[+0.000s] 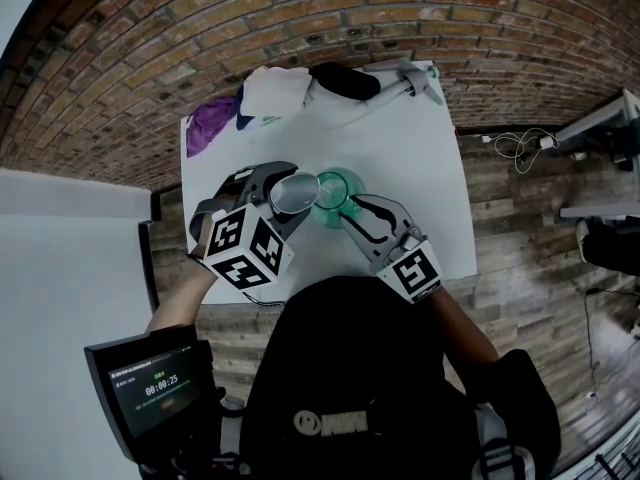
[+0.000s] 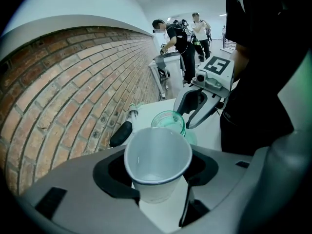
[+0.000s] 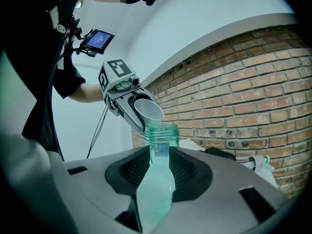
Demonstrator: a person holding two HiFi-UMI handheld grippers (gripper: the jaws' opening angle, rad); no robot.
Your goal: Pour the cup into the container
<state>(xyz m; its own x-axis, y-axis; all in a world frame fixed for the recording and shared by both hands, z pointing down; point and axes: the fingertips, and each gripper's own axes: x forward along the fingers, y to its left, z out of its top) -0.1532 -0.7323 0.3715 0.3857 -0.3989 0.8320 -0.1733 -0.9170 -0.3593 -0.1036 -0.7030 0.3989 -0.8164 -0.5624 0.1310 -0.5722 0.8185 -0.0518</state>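
Pinched the cup (image 2: 157, 162) by its wall with the left gripper (image 1: 288, 196), jaws pressed on it and spread only by its width. Clamped the green container (image 3: 157, 179) upright with the right gripper (image 1: 352, 213), over the white table (image 1: 400, 148). Held the cup just left of the container in the head view, tilted, long axis leaning down toward the jar, lip above the open mouth and very near it. Could not tell touching from a thin gap. Saw little or nothing inside the cup. Judged the coming tip to depend on that lip remaining over the mouth, with more roll from the left hand.
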